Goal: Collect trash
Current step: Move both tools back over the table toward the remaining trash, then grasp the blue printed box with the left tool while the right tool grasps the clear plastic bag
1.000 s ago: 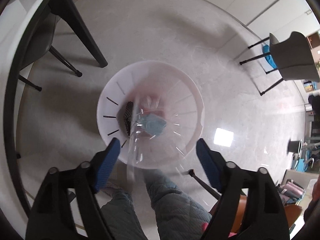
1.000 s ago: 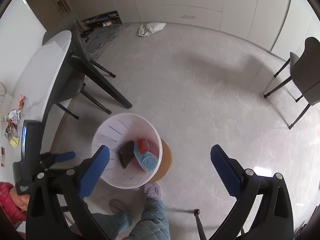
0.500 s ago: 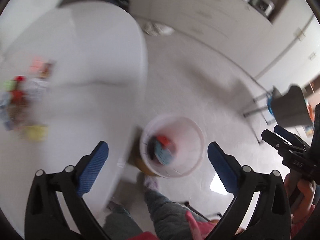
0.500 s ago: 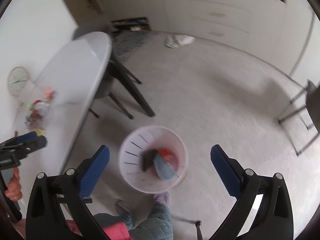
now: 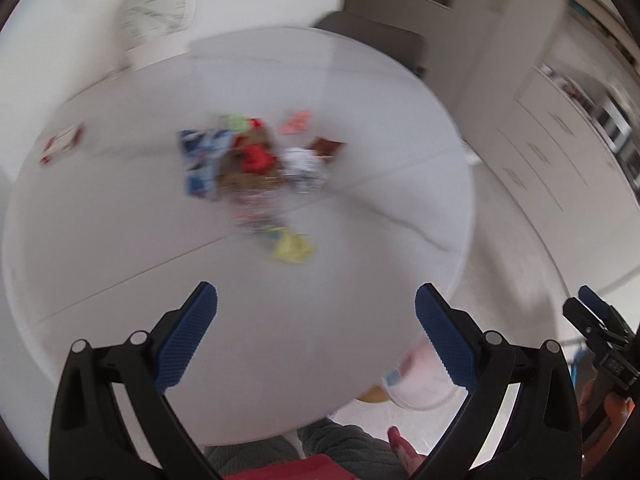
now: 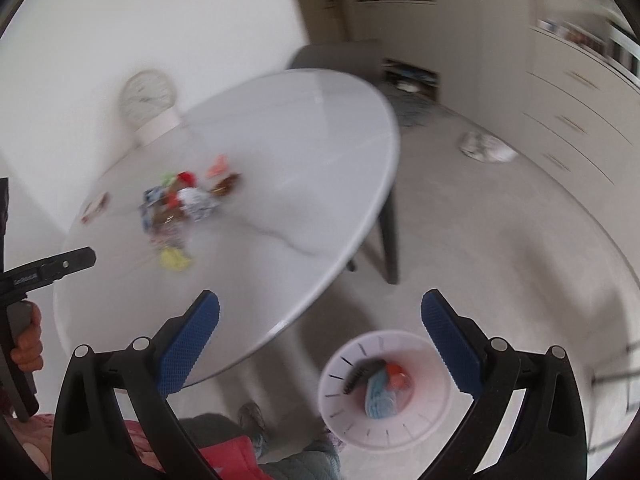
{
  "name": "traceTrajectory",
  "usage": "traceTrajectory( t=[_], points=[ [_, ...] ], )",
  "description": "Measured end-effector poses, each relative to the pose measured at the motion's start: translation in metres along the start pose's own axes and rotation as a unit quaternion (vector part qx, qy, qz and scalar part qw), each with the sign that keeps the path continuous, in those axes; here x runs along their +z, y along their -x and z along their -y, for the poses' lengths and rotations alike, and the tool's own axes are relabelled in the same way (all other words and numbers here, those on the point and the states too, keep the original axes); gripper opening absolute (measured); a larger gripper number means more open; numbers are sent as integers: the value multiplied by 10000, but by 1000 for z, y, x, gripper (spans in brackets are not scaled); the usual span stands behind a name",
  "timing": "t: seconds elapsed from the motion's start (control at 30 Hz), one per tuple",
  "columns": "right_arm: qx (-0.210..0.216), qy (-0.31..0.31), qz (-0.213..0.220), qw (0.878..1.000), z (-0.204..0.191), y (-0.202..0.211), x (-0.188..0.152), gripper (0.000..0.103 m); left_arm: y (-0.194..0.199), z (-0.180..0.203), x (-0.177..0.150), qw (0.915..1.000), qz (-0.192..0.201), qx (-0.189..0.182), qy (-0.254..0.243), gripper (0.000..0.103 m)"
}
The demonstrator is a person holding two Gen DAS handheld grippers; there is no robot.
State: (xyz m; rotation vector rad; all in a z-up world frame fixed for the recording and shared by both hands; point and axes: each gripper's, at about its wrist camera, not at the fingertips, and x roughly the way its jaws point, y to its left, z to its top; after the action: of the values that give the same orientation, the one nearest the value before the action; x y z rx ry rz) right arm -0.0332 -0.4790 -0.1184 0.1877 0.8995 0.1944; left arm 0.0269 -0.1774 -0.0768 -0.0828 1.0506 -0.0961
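Both grippers have swung up from the white slotted plastic bin (image 6: pixel 386 388) toward the round white table (image 5: pixel 120 264). Left gripper (image 5: pixel 316 340) and right gripper (image 6: pixel 320 344) gape empty, ready for the colourful wrapper pile (image 5: pixel 256 168) mid-table.

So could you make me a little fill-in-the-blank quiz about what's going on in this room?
1. The pile of wrappers lies on the white ____.
2. The white bin stands on the ____.
3. Both the left gripper and the right gripper have their jaws ____, with nothing between them.
4. The round white ____ stands at the table's far edge, by the wall.

Missing words: table; floor; open; clock
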Motion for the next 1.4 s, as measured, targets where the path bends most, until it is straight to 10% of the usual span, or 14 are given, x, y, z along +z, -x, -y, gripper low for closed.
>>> traceTrajectory(
  t=[0.4, 0.77, 0.93, 1.0, 1.4],
  points=[
    [897, 1226, -567, 9868, -110, -88, 45, 100, -32, -104, 27, 9954, -170, 525, 780, 95],
    [543, 1045, -968, 9883, -160, -132, 70, 100, -167, -140, 126, 9981, -540, 296, -95, 94],
    [423, 861, -1155, 9887, -165, -146, 74, 100, -208, -141, 144, 9944, -908, -91, -524, 69],
    [406, 787, -1219, 9886, -167, -154, 76, 100, -215, -143, 147, 9923, -995, -298, -676, 48],
    [826, 573, -1665, 9809, -213, -219, 88, 100, -160, -193, 142, 9969, -545, -549, -111, 48]
  ],
)
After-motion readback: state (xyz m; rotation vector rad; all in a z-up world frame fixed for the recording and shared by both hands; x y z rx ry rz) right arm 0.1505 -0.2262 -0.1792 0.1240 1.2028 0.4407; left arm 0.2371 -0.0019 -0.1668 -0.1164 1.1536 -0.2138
